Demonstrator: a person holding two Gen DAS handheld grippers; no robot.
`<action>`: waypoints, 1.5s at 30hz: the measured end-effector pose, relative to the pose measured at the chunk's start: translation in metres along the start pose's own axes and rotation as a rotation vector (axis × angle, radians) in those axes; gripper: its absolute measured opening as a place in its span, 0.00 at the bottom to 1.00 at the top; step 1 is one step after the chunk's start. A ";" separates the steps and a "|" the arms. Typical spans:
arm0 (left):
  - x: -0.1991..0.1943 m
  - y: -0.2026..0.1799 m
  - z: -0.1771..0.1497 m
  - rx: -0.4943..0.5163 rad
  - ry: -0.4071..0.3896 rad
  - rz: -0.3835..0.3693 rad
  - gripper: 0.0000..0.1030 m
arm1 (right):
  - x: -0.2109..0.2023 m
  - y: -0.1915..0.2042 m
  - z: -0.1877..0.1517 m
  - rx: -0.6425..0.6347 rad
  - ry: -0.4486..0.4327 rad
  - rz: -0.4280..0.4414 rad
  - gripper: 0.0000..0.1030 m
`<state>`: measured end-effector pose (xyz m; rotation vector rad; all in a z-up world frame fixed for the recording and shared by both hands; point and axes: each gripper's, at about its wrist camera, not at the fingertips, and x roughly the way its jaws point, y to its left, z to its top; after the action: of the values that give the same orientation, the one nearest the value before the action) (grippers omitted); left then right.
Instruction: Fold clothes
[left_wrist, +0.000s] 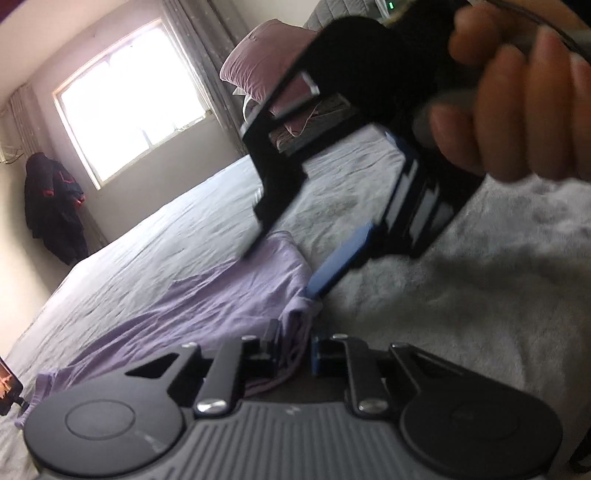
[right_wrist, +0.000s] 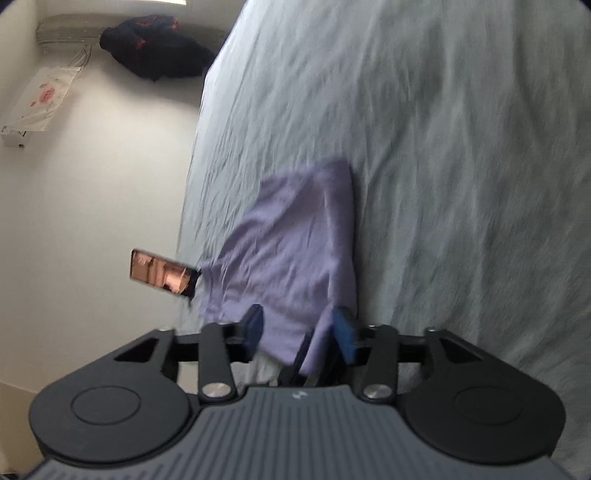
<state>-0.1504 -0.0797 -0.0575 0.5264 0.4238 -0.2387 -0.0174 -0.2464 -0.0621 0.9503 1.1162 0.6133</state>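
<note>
1. The left tool pinches a bunched edge of the shirt at lower centre of its view.
2. The right tool has its jaws spread, with shirt fabric between them.
3. The shirt lies mid-frame on the bed.
4. A phone shows at centre left.

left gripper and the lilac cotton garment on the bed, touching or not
Touching. The left wrist view shows the left gripper with a bunched fold of the lilac cotton garment pinched between its narrowly set fingers.
</note>
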 end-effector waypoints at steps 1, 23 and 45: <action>0.001 0.001 0.000 -0.004 -0.003 0.000 0.15 | -0.004 0.003 0.001 -0.014 -0.021 -0.011 0.52; -0.024 -0.001 0.014 -0.166 -0.002 0.024 0.04 | 0.026 -0.031 0.012 -0.048 -0.291 0.018 0.06; -0.027 -0.073 0.053 -0.274 -0.018 -0.177 0.04 | -0.024 -0.053 -0.012 0.092 -0.399 -0.018 0.07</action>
<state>-0.1809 -0.1665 -0.0356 0.2175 0.4777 -0.3489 -0.0394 -0.2876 -0.0994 1.0848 0.8001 0.3383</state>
